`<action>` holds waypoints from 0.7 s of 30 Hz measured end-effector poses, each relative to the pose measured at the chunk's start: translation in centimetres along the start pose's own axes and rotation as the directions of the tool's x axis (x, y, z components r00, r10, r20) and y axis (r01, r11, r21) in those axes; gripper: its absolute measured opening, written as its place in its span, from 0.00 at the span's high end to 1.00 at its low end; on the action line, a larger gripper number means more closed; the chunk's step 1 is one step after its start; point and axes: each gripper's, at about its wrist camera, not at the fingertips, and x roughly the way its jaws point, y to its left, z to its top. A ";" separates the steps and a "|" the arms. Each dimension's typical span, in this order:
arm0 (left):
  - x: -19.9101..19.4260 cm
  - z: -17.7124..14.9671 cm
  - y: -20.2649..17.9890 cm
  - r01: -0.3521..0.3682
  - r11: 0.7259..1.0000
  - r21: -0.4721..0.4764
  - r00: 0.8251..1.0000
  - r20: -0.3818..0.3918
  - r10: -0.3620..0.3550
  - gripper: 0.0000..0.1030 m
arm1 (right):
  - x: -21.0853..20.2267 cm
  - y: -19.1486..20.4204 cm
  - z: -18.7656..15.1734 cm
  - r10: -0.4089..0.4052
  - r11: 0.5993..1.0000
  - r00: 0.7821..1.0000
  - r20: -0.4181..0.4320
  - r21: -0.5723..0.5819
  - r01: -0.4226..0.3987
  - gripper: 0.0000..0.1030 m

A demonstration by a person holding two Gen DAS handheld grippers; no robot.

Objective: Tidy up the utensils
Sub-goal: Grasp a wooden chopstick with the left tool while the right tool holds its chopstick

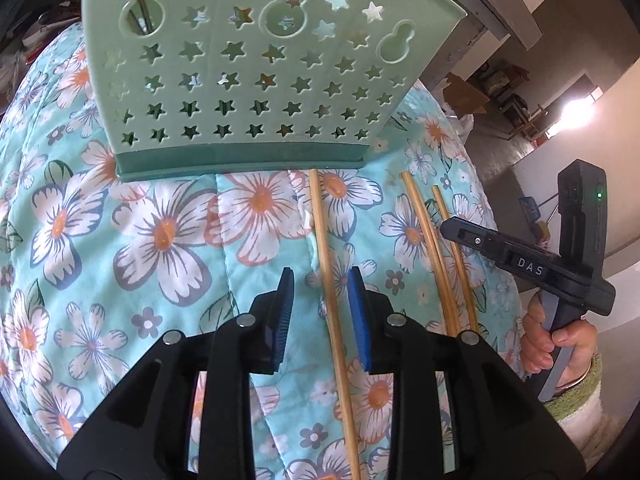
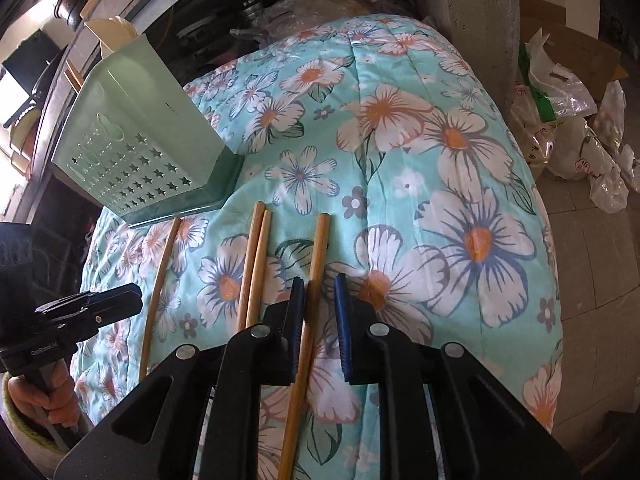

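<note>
Four chopsticks lie loose on the floral quilt [image 2: 460, 128]. One chopstick [image 2: 306, 320] sits between the right gripper [image 2: 320, 292]'s narrow jaws, touching only the left pad. The left gripper [image 1: 320, 280] stands part open, a single chopstick [image 1: 330, 276] passing between its pads untouched. Green star-holed holder [image 1: 248, 80] stands past both jaws; contents unclear. Only the left view shows "DAS" on the other gripper.
</note>
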 end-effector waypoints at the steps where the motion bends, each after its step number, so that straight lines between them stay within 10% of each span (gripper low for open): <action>1: 0.2 0.3 -0.3 -0.008 1.000 0.012 1.000 -0.003 0.008 0.74 | -0.1 -0.2 -0.1 0.004 1.000 1.000 0.005 0.007 -0.004 0.91; 21: 4.1 5.4 -1.5 -0.170 0.979 0.112 0.985 0.009 0.170 0.90 | 0.2 -0.7 1.1 0.023 0.998 1.000 -0.015 0.051 -0.022 0.90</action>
